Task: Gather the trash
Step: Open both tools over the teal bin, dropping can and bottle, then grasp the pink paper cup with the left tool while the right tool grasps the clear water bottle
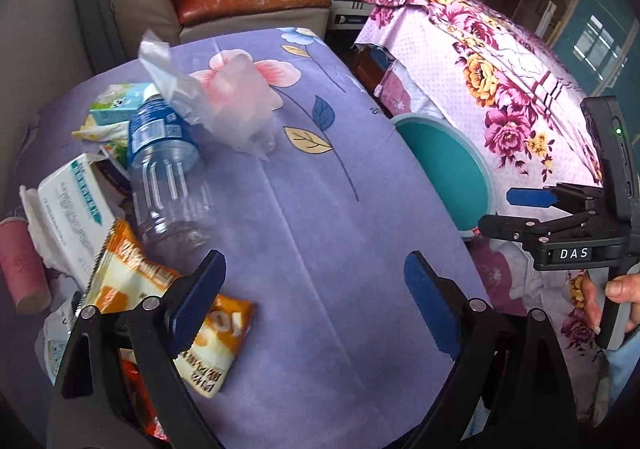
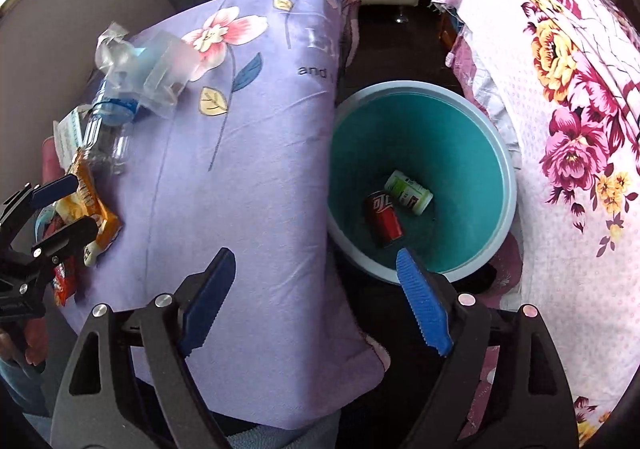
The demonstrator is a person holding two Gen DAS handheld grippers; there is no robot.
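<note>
Left tongs hang released and empty over the lilac floral tabletop, beside an orange crinkled foil snack packet. Right tongs likewise spread, holding nothing, above the teal round plastic bin; a red drink can and a green-white small bottle lie inside. Farther left: clear ribbed plastic bottle, white tissue pack. Advise pinching the packet flat across its middle, lifting clear before carrying.

Lavender tablecloth, pink-flower and leaf print. Teal bin, pale-blue rim. Red can; green-white bottle. Orange snack packet. Pink floral bedsheet. Blue gripper pads.
</note>
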